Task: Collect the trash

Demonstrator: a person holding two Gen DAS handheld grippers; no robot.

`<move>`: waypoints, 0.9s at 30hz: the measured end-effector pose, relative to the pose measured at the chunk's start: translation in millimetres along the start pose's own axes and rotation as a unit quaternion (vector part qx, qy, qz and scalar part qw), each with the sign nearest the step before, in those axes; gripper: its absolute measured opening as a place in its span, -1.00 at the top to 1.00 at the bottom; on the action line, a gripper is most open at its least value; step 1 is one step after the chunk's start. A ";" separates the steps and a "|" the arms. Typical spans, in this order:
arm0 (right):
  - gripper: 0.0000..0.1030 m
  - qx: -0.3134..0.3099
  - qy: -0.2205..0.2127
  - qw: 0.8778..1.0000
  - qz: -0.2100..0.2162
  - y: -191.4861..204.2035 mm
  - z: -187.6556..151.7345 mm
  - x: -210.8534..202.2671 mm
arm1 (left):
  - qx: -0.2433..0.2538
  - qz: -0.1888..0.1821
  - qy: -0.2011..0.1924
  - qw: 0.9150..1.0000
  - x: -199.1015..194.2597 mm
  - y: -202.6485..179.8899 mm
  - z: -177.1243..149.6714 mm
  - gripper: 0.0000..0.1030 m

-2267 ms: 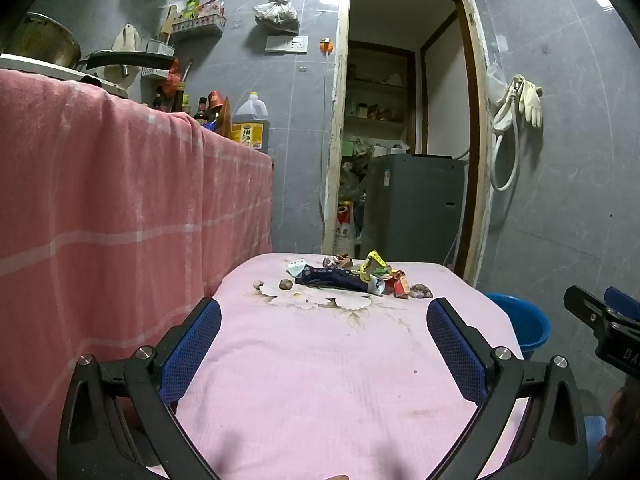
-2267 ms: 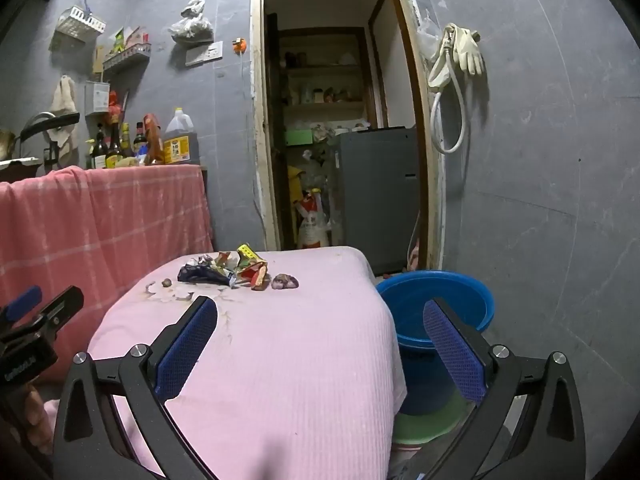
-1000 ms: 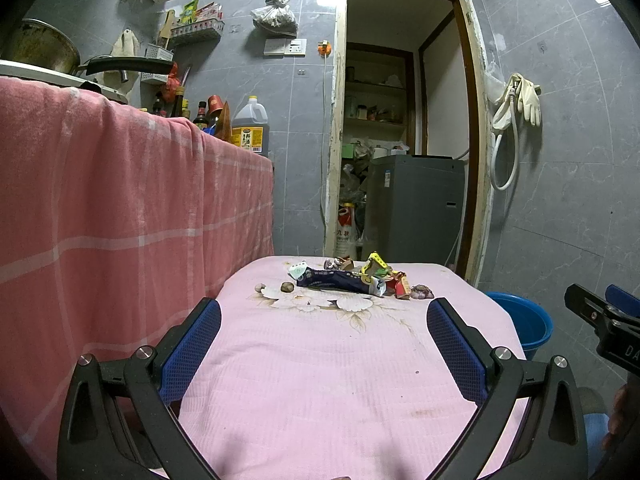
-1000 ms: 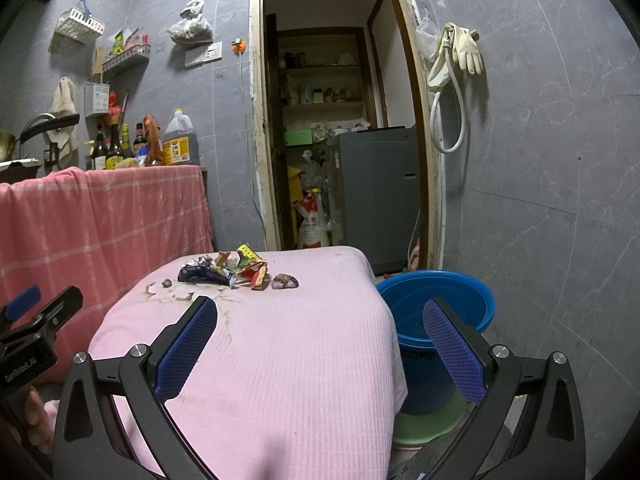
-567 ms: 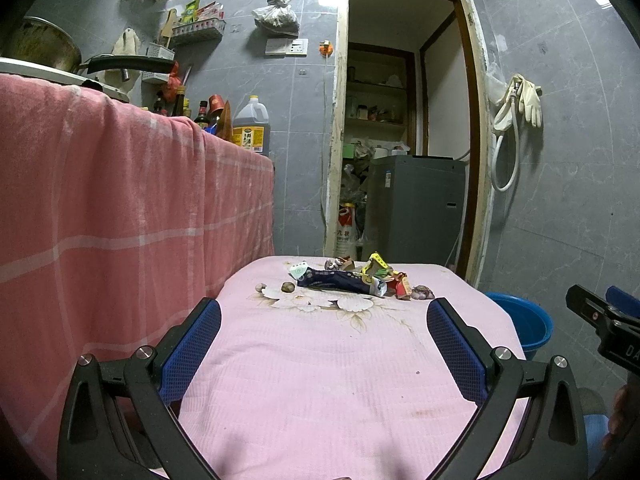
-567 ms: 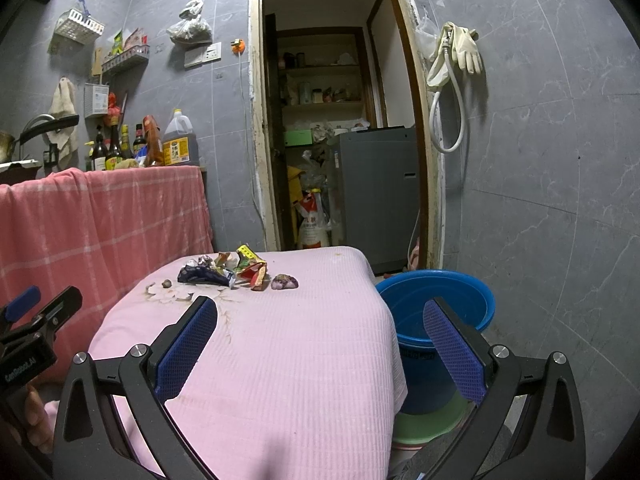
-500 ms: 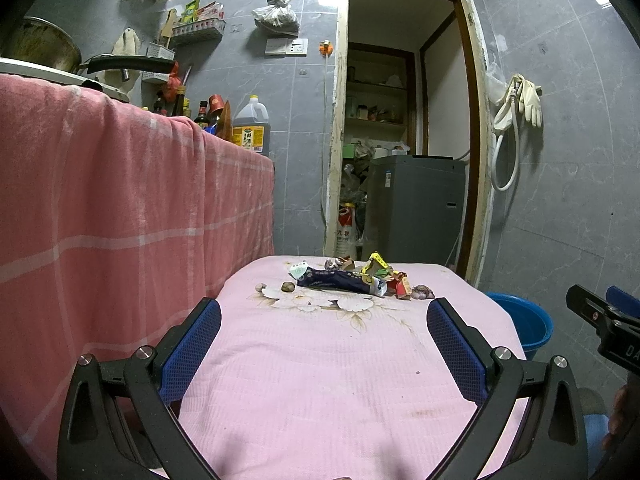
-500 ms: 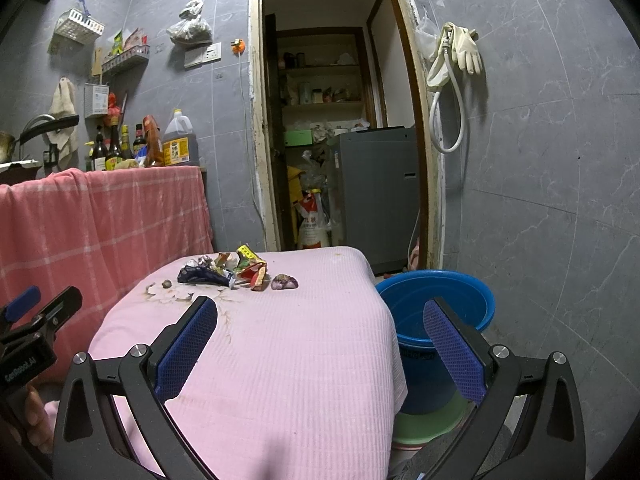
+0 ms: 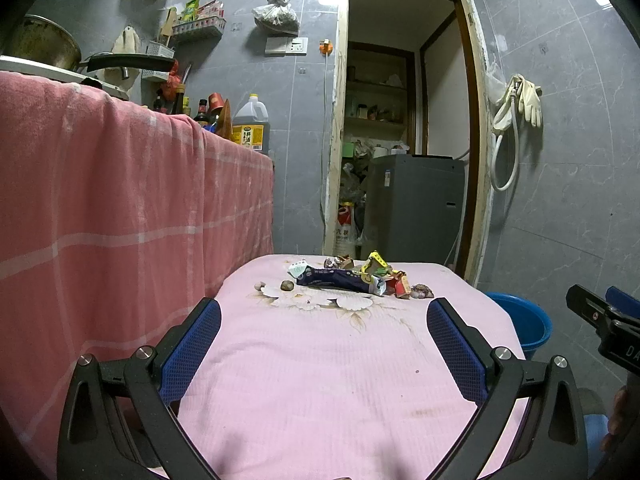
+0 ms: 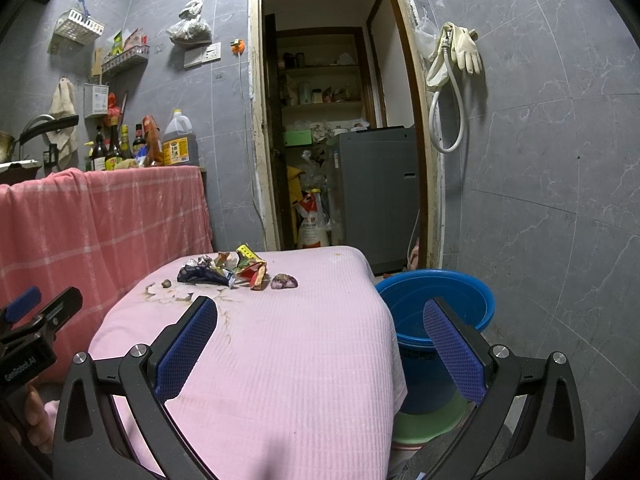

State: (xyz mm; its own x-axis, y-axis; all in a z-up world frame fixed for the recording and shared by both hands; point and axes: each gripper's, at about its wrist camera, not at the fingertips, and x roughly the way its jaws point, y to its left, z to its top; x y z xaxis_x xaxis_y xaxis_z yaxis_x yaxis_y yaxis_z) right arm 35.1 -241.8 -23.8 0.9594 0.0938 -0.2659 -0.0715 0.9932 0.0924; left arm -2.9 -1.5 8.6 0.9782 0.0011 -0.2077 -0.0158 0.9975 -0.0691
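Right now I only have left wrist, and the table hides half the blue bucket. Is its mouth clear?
Observer: Yes. Right wrist shows the blue bucket with its whole mouth open and nothing over it. Its bottom is hidden.
Operator: Is it on the floor?
Observer: It sits on something green. I can't tell what.
Operator: Right jaws?
Observer: The right gripper is open and empty, over the pink table cover.

A pale pink ribbed table cover (image 9: pixel 320 380) bears a cream flower print at its far left. The crumpled dark blue wrapper (image 9: pixel 340 279) lies beside yellow and red scraps (image 10: pixel 250 266). A bright blue plastic bucket (image 10: pixel 436 304) stands at the right.
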 end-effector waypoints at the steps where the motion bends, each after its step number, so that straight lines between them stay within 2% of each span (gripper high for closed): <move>1: -1.00 0.000 0.000 1.000 0.000 0.0 0.0 -0.3 | 0.000 0.000 0.000 1.000 -0.1 0.0 0.4 -0.96; 20: -1.00 0.000 0.000 1.000 0.000 0.1 -0.2 0.3 | 0.001 0.001 0.001 1.000 0.9 0.5 0.3 -0.96; 27: -1.00 -0.008 -0.009 1.000 0.006 -0.3 0.3 -1.5 | -0.016 0.004 0.011 1.000 9.1 6.0 3.4 -0.96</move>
State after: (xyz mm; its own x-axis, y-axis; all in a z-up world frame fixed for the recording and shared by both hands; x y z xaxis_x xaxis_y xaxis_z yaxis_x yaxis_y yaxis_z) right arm 33.8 -242.3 -23.2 0.9634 0.1042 -0.2470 -0.0868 0.9930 0.0803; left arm 6.7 4.8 9.6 0.9731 0.0079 -0.2303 -0.0314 0.9946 -0.0986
